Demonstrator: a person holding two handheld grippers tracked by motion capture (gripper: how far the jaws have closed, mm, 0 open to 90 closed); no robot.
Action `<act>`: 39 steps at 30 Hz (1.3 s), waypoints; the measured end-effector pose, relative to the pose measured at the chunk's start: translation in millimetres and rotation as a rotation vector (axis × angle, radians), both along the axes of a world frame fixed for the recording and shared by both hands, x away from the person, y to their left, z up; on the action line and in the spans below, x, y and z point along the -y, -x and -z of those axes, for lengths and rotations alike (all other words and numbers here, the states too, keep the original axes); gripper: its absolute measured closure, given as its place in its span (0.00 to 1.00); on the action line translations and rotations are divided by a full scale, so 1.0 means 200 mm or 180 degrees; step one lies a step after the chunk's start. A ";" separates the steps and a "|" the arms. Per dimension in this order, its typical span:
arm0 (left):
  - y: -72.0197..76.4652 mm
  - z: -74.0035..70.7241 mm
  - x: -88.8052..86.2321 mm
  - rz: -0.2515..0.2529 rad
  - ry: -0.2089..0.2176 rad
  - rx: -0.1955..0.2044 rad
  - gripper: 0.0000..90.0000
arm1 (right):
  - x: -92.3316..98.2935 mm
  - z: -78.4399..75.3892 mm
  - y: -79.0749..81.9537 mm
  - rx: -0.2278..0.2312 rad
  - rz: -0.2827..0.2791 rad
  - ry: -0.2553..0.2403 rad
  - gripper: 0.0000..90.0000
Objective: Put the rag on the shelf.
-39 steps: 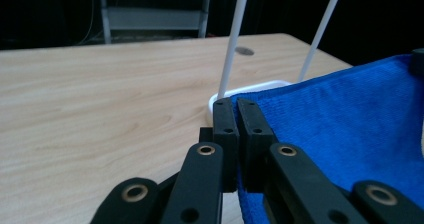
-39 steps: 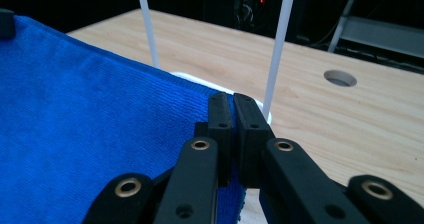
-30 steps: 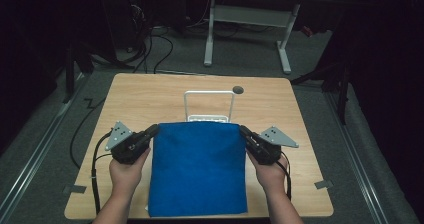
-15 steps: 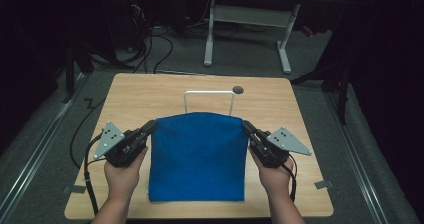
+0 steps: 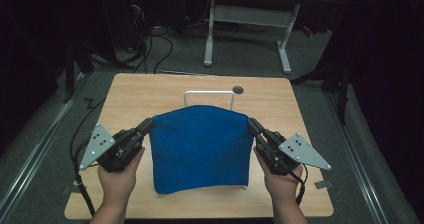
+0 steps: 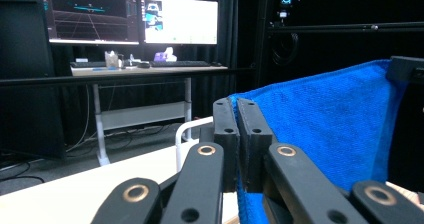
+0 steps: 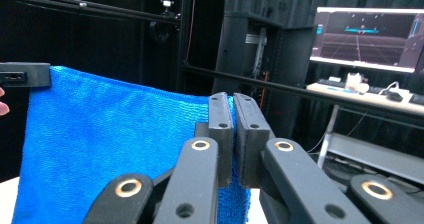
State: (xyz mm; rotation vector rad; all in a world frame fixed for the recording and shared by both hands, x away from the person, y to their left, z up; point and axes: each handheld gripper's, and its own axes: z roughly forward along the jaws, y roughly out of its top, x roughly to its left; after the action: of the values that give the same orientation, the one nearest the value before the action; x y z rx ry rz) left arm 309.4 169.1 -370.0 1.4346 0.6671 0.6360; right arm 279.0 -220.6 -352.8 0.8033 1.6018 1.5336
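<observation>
A blue towel (image 5: 200,149) hangs stretched between my two grippers above the wooden table (image 5: 150,94), its lower edge near the table's front. My left gripper (image 5: 146,126) is shut on the towel's top left corner. My right gripper (image 5: 253,126) is shut on the top right corner. In the left gripper view my left gripper (image 6: 237,104) pinches the blue towel (image 6: 330,119) at its edge. In the right gripper view my right gripper (image 7: 232,100) clamps the blue towel (image 7: 110,139) the same way. A white wire rack (image 5: 209,93) stands just behind the towel's top edge.
A dark round grommet hole (image 5: 238,89) sits at the table's back edge. Beyond the table stands a white-legged desk (image 5: 245,19); monitors (image 6: 135,19) and a keyboard rest on it. Cables trail on the floor at the left.
Both grippers have risen and drawn toward me with the towel's far corners. The towel, flat on the table before, now hangs upright in front of the rack.
</observation>
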 end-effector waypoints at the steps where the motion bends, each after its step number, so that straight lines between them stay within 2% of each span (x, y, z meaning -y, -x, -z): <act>1: 0.00 0.00 0.00 0.0000 0.0000 0.0000 0.98 | 0.00 -0.01 0.00 0.0011 0.0005 -0.0002 0.97; 3: -0.01 -0.02 0.00 0.0014 0.0001 0.0025 0.99 | 0.00 -0.02 -0.01 0.0017 0.0019 0.0008 0.97; 4: -0.01 -0.04 0.01 0.0002 -0.0029 0.0082 0.99 | 0.00 -0.04 -0.01 0.0094 0.0087 0.0067 0.97; 9: -0.07 -0.13 0.02 0.0014 -0.0025 0.0177 0.99 | 0.01 -0.08 -0.04 0.0135 0.0096 0.0059 0.98; 11: -0.11 -0.18 0.03 0.0003 -0.0059 0.0196 0.99 | 0.01 -0.14 -0.09 0.0147 0.0098 0.0039 0.98; 12: -0.14 -0.23 0.03 -0.0015 -0.0067 0.0242 0.99 | 0.02 -0.16 -0.11 0.0154 0.0103 0.0029 0.98; 13: -0.14 -0.23 0.03 -0.0015 -0.0067 0.0242 0.99 | 0.02 -0.16 -0.11 0.0154 0.0103 0.0029 0.98; 14: -0.18 -0.27 0.04 -0.0025 -0.0081 0.0259 0.99 | 0.02 -0.20 -0.14 0.0152 0.0123 0.0021 0.98; 15: -0.18 -0.27 0.04 -0.0025 -0.0081 0.0259 0.99 | 0.03 -0.21 -0.16 0.0154 0.0133 0.0016 0.98; 17: -0.25 -0.30 0.05 -0.0065 -0.0091 0.0257 0.99 | 0.03 -0.23 -0.19 0.0152 0.0151 0.0019 0.98; 25: -0.39 -0.37 0.06 -0.0171 -0.0110 0.0246 0.99 | 0.03 -0.30 -0.33 0.0151 0.0246 0.0084 0.98; 31: -0.53 -0.39 0.09 -0.0282 -0.0240 0.0176 0.99 | 0.04 -0.33 -0.46 0.0031 0.0315 0.0015 0.98; 37: -0.68 -0.38 0.11 -0.0384 -0.0335 0.0066 0.99 | 0.04 -0.34 -0.60 -0.0058 0.0376 0.0026 0.98; 39: -0.70 -0.38 0.11 -0.0403 -0.0352 0.0051 0.99 | 0.05 -0.35 -0.65 -0.0101 0.0399 0.0005 0.98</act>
State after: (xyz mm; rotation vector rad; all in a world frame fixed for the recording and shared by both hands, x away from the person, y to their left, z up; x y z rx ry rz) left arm 449.6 147.5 -293.6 1.4960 0.7237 0.7930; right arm 409.5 -230.4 -283.7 0.9139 1.5453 1.4370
